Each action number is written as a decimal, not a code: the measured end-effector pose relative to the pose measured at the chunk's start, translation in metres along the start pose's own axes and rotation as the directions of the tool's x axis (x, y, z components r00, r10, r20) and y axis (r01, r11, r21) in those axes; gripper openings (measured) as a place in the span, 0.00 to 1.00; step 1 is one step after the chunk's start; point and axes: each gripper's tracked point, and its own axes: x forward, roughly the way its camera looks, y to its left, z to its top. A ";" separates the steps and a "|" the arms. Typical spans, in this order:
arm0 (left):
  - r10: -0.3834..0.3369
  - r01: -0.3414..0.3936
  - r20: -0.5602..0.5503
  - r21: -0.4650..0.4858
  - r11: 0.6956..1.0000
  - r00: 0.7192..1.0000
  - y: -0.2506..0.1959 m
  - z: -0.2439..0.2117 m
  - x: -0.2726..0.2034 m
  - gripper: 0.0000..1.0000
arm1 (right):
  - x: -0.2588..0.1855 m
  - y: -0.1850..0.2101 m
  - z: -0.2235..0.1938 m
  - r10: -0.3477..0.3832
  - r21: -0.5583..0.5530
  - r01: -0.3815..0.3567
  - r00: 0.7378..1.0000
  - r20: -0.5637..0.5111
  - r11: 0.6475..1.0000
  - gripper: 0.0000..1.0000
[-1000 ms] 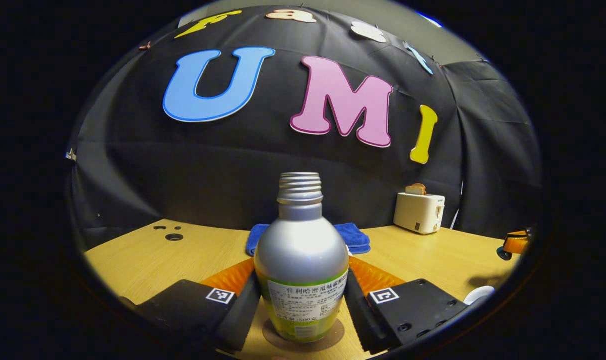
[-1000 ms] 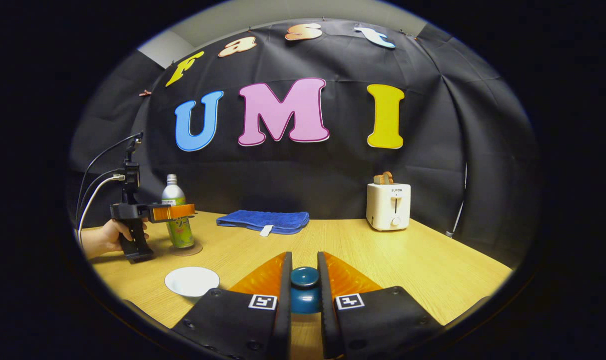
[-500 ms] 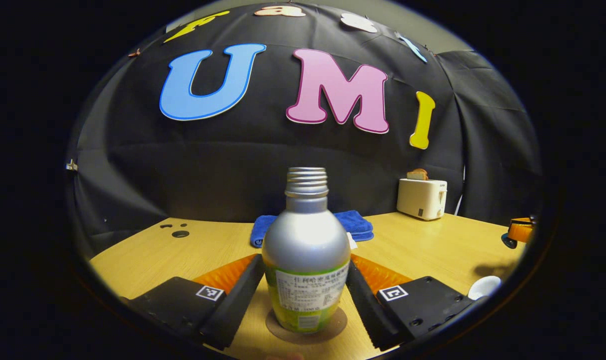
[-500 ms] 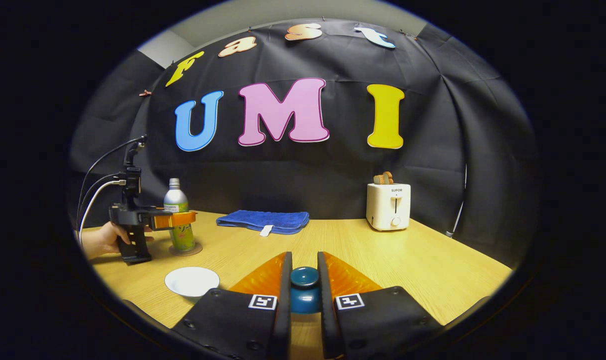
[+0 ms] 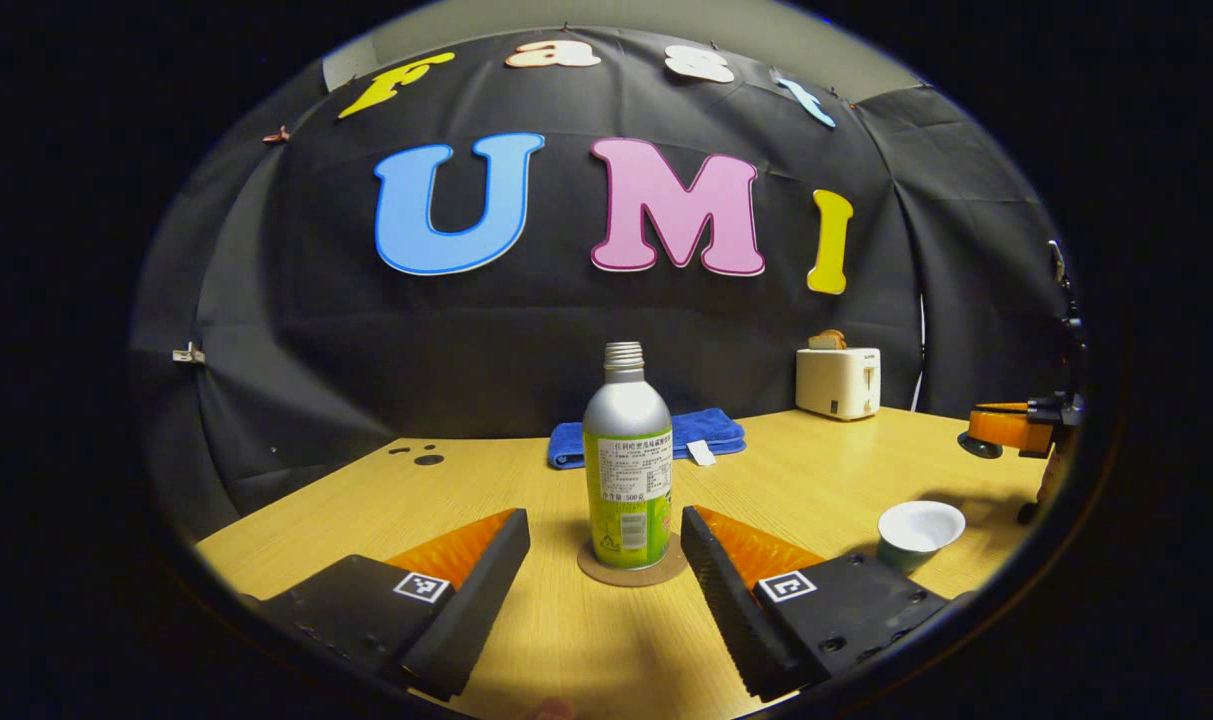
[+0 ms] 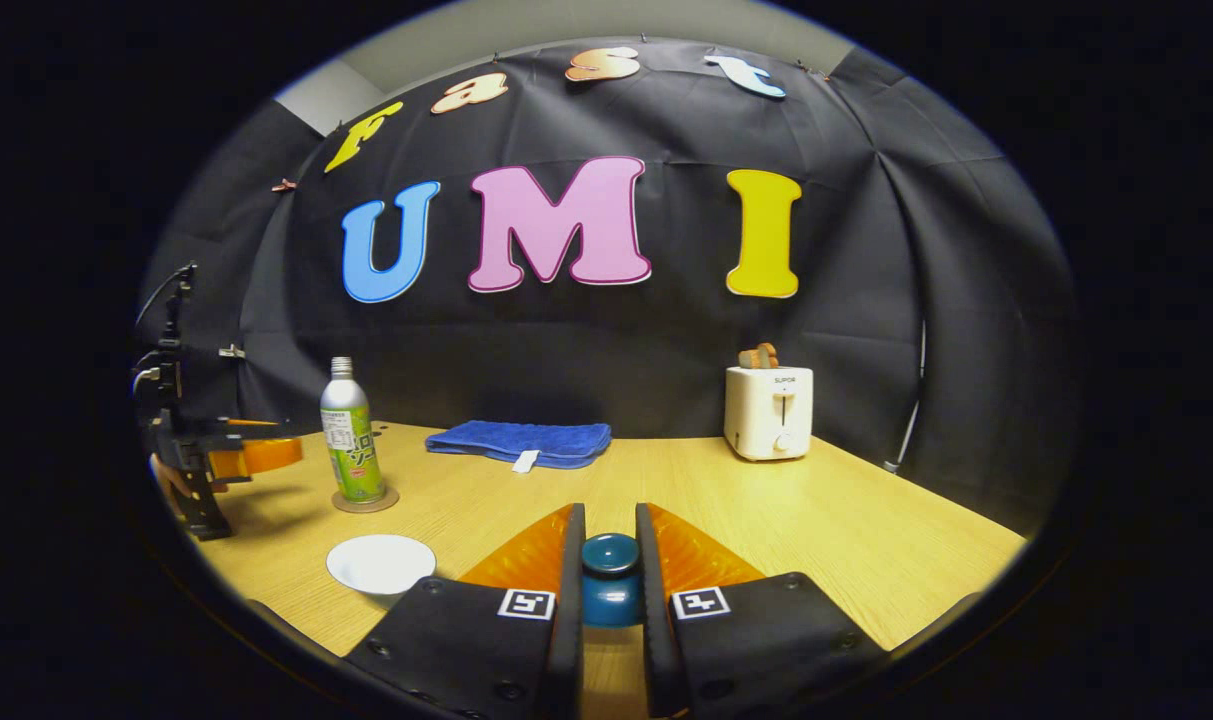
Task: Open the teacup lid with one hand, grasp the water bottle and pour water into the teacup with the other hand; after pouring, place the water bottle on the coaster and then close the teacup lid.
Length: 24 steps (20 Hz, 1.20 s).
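In the left gripper view, the left gripper (image 5: pixel 606 580) is seen low over the worktop (image 5: pixel 826 470) with its jaws spread wide and nothing between them. The bottle (image 5: pixel 627 470) stands upright, uncapped, on the round coaster (image 5: pixel 586 566) just ahead of the fingertips, apart from both fingers. The teacup (image 5: pixel 919 532) is seen to the right of the bottle, uncovered, its white inside showing. Behind the bottle a blue towel (image 5: pixel 711 433) lies folded near the wall, and a toaster (image 5: pixel 838 382) with bread in its slot stands further right. At the right edge the right gripper (image 5: pixel 1006 428) is partly seen above the worktop.

In the right gripper view, the right gripper (image 6: pixel 609 590) is seen with its jaws narrow, both fingers pressed on the knob of the dark blue lid (image 6: pixel 609 580), which is held above the worktop (image 6: pixel 866 530). The teacup (image 6: pixel 380 566) sits uncovered to the lower left, well apart from the lid. Further back on the left the bottle (image 6: pixel 349 432) stands on the coaster (image 6: pixel 366 503). The left gripper (image 6: pixel 236 458) is seen at the left edge, drawn clear of the bottle. The towel (image 6: pixel 518 441) and the toaster (image 6: pixel 768 411) are seen along the wall.
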 end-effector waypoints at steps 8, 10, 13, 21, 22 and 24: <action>0.053 -0.052 0.023 -0.030 0.998 0.998 0.025 -0.003 -0.024 0.96 | 0.000 0.121 0.009 0.234 0.058 -0.232 0.972 -0.032 0.971 0.28; 0.066 -0.065 0.020 -0.030 0.997 0.998 0.029 -0.003 -0.023 0.96 | 0.005 0.135 0.003 0.248 0.035 -0.246 0.967 -0.054 0.969 0.23; 0.066 -0.066 0.020 -0.028 0.997 0.998 0.027 -0.005 -0.024 0.96 | 0.009 0.150 -0.019 0.264 0.044 -0.261 0.958 -0.114 0.964 0.28; 0.067 -0.067 0.020 -0.028 0.997 0.998 0.027 -0.005 -0.024 0.96 | 0.019 0.144 -0.032 0.207 0.000 -0.210 0.960 -0.188 0.978 0.28; 0.067 -0.067 0.019 -0.028 0.997 0.998 0.027 -0.004 -0.025 0.96 | 0.020 0.144 -0.034 0.205 -0.002 -0.209 0.958 -0.199 0.978 0.29; 0.072 -0.071 0.020 -0.028 0.997 0.997 0.028 -0.005 -0.025 0.96 | 0.019 0.145 -0.036 0.208 0.001 -0.213 0.955 -0.213 0.977 0.30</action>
